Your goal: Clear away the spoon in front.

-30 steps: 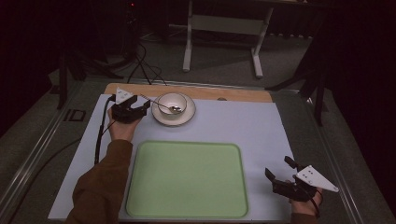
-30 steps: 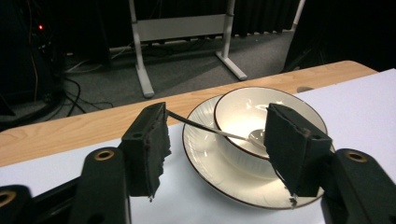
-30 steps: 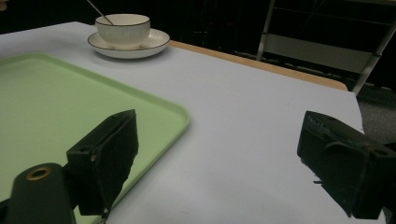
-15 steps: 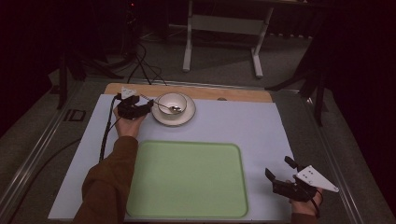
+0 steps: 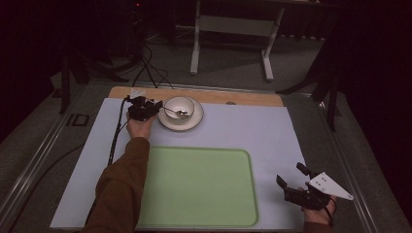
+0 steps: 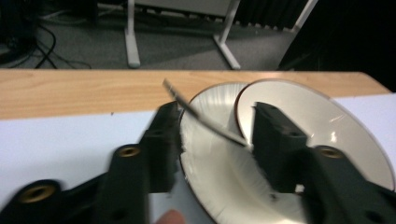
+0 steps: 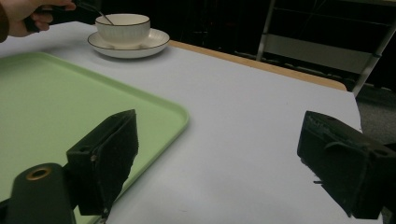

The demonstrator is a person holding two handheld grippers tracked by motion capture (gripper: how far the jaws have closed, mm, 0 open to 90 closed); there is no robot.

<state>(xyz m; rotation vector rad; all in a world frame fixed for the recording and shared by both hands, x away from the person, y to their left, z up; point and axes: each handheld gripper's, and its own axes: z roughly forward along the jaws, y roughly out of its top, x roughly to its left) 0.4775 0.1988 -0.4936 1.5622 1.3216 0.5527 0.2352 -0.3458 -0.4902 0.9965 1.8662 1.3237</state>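
A white bowl [image 5: 179, 104] stands on a white saucer [image 5: 192, 122] at the far left of the table, with a metal spoon [image 5: 178, 113] resting in the bowl. My left gripper [image 5: 154, 106] is at the saucer's left edge. In the left gripper view it [image 6: 215, 140] is open, and the spoon handle [image 6: 201, 116] and the saucer rim [image 6: 210, 177] lie between its jaws, with the bowl [image 6: 322, 116] just behind. My right gripper [image 5: 290, 175] rests open at the near right, nothing between its jaws [image 7: 224, 158].
A light green tray [image 5: 197, 187] lies in the near middle of the pale mat [image 5: 252, 131]. A wooden strip [image 5: 243, 97] runs along the far edge. The left gripper's cable [image 5: 116, 136] trails down the mat's left side. A metal stand [image 5: 232, 24] is on the floor beyond.
My left gripper has slid right, closing in on the saucer's rim and the spoon handle. The right gripper has not moved.
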